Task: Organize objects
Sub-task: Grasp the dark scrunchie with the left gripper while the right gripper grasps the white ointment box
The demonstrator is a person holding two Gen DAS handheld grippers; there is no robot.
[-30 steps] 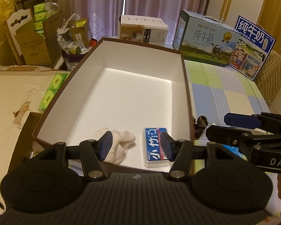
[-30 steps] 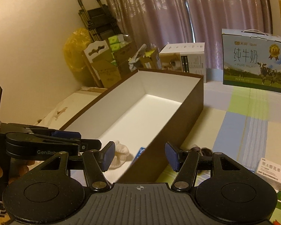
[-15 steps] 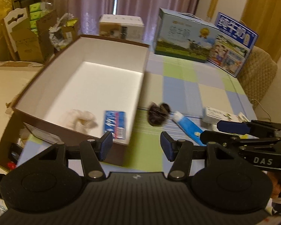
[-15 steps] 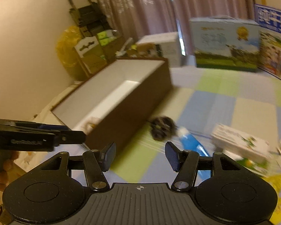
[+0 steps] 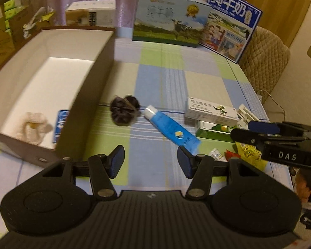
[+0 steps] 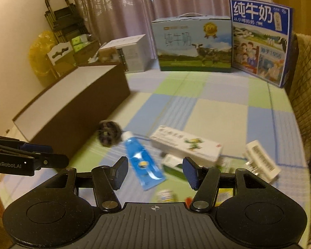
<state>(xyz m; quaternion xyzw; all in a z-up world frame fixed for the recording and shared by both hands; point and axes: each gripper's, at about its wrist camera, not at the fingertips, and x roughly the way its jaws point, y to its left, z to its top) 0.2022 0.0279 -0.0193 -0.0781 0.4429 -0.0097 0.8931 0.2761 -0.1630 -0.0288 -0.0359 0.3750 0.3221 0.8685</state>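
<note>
A long brown box (image 5: 104, 62) with a white inside stands on the left and holds a white cloth bundle (image 5: 34, 125) and a blue packet (image 5: 61, 123). To its right on the checked tablecloth lie a dark scrunchie (image 5: 124, 112), a blue tube (image 5: 172, 130) and a white-and-green medicine box (image 5: 211, 112). My left gripper (image 5: 150, 153) hovers open and empty in front of the tube. My right gripper (image 6: 154, 162) is open and empty above the blue tube (image 6: 143, 166), with the scrunchie (image 6: 108, 133) and medicine box (image 6: 186, 147) beyond it.
Two milk cartons (image 5: 170, 18) (image 5: 232, 20) and a white carton (image 5: 91, 13) stand along the table's far edge. A quilted chair back (image 5: 265, 62) is at the right. A white ribbed item (image 6: 261, 164) and yellow wrappers (image 5: 248, 153) lie near the right edge.
Both grippers have swung right, away from the brown box's near end to over the loose items on the cloth. Both jaw gaps look unchanged and empty.
</note>
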